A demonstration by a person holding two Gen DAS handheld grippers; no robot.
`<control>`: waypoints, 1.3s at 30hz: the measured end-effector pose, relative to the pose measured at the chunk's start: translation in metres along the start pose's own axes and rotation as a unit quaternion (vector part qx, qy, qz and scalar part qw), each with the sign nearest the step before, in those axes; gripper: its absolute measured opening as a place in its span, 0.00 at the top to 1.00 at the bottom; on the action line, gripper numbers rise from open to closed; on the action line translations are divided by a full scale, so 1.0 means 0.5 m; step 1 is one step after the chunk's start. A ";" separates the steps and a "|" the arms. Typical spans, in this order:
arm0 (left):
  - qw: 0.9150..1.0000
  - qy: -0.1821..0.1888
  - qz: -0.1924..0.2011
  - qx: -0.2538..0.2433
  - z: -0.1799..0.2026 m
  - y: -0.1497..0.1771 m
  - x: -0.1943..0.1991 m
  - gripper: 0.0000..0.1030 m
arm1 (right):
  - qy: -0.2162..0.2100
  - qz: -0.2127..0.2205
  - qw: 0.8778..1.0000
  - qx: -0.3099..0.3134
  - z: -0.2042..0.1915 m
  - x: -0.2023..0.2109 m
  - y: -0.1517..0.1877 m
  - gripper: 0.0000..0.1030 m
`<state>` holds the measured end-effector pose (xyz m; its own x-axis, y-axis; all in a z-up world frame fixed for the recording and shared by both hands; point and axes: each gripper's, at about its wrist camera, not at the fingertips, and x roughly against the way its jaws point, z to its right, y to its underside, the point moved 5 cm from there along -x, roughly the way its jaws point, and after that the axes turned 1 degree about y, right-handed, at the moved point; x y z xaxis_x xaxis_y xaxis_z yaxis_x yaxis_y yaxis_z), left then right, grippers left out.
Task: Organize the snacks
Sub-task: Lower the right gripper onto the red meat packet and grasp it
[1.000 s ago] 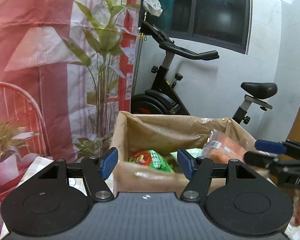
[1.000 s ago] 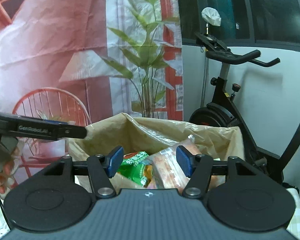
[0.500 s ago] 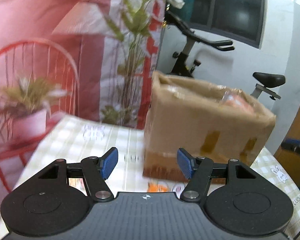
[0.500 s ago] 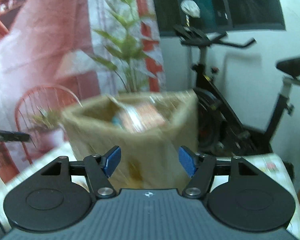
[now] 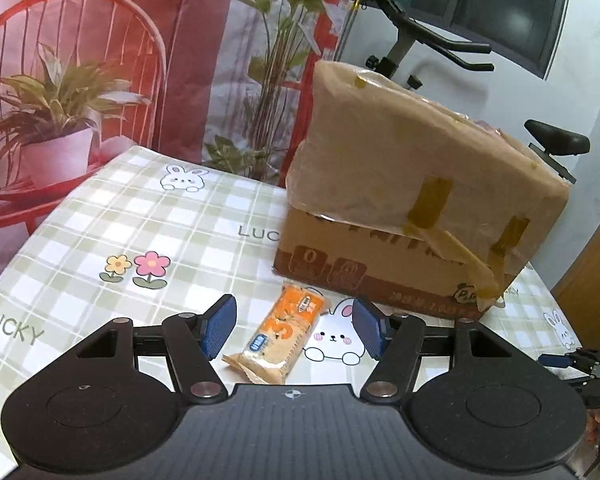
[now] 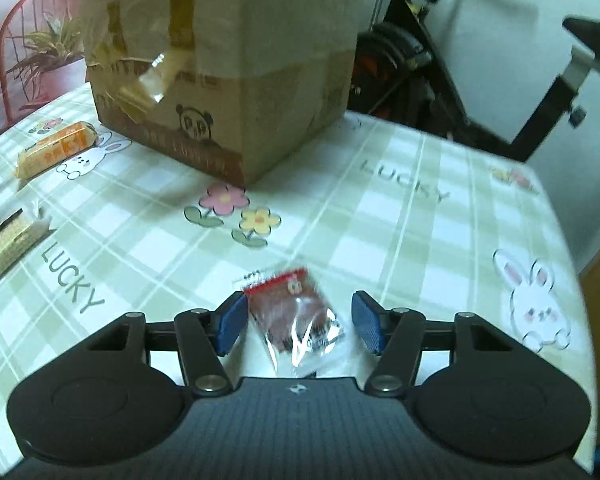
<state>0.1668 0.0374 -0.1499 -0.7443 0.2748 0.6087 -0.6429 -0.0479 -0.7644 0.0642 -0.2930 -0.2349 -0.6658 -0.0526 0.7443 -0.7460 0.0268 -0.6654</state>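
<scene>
- We see a table under a green-checked tablecloth (image 5: 112, 216) printed with rabbits, flowers and the word LUCKY.
- On it stands a cardboard box (image 5: 416, 200) lined with brownish plastic that folds over its rim and is taped down its sides.
- Our left gripper (image 5: 294, 326) has its jaws spread, and between them, lying flat on the cloth untouched by either pad, is an orange snack packet (image 5: 284, 334) just in front of the box.
- Our right gripper (image 6: 300, 326) has just been narrowing its jaws, which stand apart; a red-and-clear snack packet (image 6: 296, 312) lies between them on the cloth, and we cannot tell whether the left pad touches it.
- A pale wafer packet (image 6: 10, 246) lies at the left edge of the right wrist view.
</scene>
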 end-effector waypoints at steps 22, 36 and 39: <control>0.995 0.029 -0.022 -0.093 0.030 0.028 -0.041 0.36 | -0.047 0.021 0.998 -0.048 -0.083 -0.023 -0.047 0.99; 0.995 0.042 -0.041 -0.081 -0.005 0.042 -0.080 0.36 | -0.019 0.001 0.999 -0.032 -0.131 -0.044 -0.055 0.52; 0.995 0.050 -0.043 -0.079 -0.003 0.048 -0.084 0.36 | -0.007 -0.002 1.000 -0.030 -0.141 -0.046 -0.054 0.49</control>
<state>0.1829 0.0262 -0.1942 -0.6612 0.3650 0.6555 -0.6614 0.1288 -0.7389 0.0983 -0.2224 -0.2300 -0.6626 -0.0669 0.7460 -0.7487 0.0863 -0.6573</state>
